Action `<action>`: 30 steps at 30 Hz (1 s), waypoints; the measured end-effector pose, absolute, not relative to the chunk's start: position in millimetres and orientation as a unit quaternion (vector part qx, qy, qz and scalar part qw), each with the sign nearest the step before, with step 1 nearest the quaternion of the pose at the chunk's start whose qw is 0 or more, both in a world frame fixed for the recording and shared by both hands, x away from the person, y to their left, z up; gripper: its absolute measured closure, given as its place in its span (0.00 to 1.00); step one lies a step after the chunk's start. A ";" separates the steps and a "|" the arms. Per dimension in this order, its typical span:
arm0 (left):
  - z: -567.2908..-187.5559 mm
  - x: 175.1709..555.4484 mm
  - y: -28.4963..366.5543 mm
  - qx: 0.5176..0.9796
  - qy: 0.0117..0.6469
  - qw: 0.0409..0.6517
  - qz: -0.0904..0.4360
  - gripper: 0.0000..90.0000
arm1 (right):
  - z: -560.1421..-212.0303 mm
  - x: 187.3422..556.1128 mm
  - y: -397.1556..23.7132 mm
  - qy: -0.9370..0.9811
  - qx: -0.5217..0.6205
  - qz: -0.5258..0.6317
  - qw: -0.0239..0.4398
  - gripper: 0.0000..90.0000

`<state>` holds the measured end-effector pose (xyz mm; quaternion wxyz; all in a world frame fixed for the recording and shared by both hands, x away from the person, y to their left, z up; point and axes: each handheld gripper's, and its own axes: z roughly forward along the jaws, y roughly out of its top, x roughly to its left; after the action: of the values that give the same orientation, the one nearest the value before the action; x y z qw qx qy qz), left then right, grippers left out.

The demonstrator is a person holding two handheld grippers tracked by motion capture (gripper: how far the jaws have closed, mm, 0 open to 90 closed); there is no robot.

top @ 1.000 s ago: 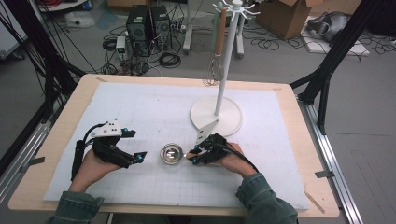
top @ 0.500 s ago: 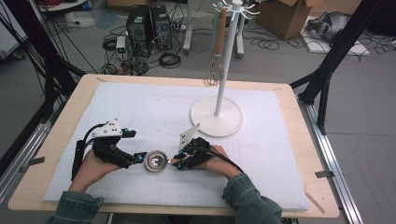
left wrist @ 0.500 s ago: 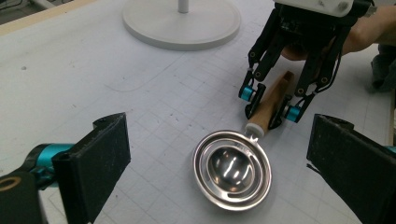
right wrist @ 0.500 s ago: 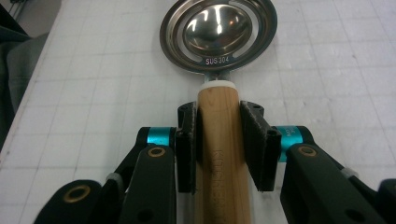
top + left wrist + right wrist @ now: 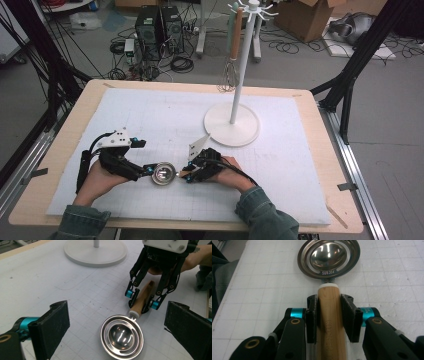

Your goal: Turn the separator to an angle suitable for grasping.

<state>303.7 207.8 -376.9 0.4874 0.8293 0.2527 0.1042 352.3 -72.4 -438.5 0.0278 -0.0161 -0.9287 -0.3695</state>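
A steel strainer spoon with a round bowl and a wooden handle lies on the white mat. My right gripper is shut on that handle just behind the bowl, and both pads press its sides in the right gripper view. My left gripper is open and sits just left of the bowl. In the left gripper view its wide-spread jaws frame the bowl without touching it, and the right gripper faces them, clamped on the handle.
A white stand with a round base rises at the back right of the mat, and a whisk hangs from its top. The wooden table edge borders the mat. Computers and cables lie on the floor beyond.
My right gripper has slid left with the spoon, bringing the bowl up to the left gripper's jaws. The left hand has stayed in place.
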 end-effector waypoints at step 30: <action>-372.5 311.4 189.5 0.850 0.207 0.475 0.097 0.17 | -416.2 344.7 -142.3 -0.899 -0.132 -0.418 0.008 0.48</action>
<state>311.4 189.5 -372.5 0.4750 0.8497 0.2073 0.0966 344.7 -142.3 -416.2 0.0079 -0.1319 -0.8986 -0.4184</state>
